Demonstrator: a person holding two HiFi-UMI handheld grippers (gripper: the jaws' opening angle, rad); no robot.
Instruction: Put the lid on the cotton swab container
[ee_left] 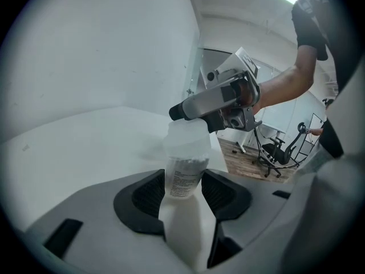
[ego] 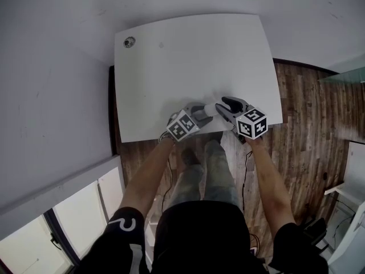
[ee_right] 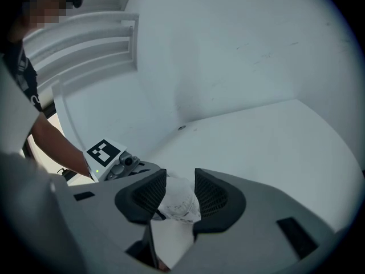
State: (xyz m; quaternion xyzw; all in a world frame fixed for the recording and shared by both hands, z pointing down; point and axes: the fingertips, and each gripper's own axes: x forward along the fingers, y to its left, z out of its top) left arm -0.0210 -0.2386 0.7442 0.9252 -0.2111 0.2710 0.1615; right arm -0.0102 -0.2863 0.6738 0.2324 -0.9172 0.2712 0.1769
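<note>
Left gripper: jaws clamped on the body of the cotton swab container, upright, by the near edge of the white table. Lid sits on top of the container. Right gripper reaches in from the right, jaws apart, lid between the pads; pads close beside it, not pressing.

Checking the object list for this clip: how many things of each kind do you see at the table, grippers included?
Grippers: 2, left gripper and right gripper
Containers: 1, the cotton swab container
Lids: 1, the lid atop it
Tables: 1, the table
Fittings: 1, the round fitting in the table
Total: 6
</note>
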